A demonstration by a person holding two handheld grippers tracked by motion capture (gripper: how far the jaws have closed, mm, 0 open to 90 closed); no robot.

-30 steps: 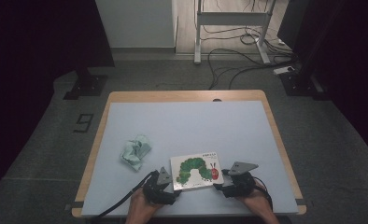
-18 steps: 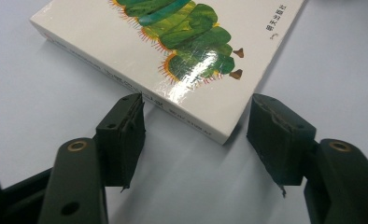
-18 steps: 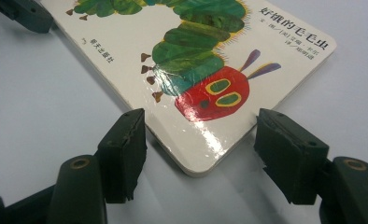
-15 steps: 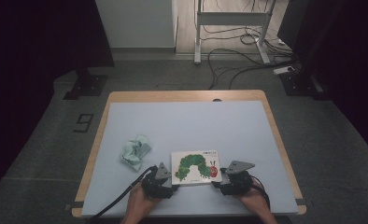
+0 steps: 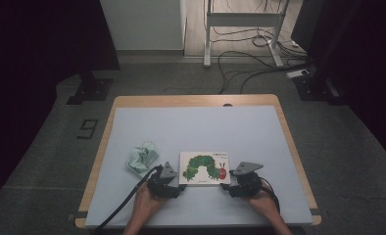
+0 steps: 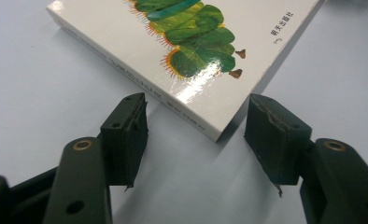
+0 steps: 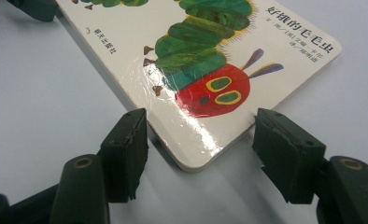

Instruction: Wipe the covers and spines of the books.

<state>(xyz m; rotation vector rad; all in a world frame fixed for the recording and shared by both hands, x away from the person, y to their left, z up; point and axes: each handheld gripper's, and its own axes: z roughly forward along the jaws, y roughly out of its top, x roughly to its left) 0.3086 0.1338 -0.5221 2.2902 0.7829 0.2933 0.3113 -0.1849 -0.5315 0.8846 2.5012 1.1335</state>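
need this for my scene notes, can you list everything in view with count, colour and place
book: one, white cover with a green caterpillar with a red head, lying flat near the front edge of the table, between the two grippers
crumpled cloth or paper: one, pale green, on the table left of the book
table: one, pale blue-grey top with a wooden rim, middle of the high view
metal stand: one, light grey, on the floor beyond the table
cables: several, dark, on the floor near the stand
left gripper: one, black, open, jaws either side of the book's near left corner, not pressing it
right gripper: one, black, open, jaws either side of the book's rounded near right corner
hands: two, at the table's front edge, holding the grippers
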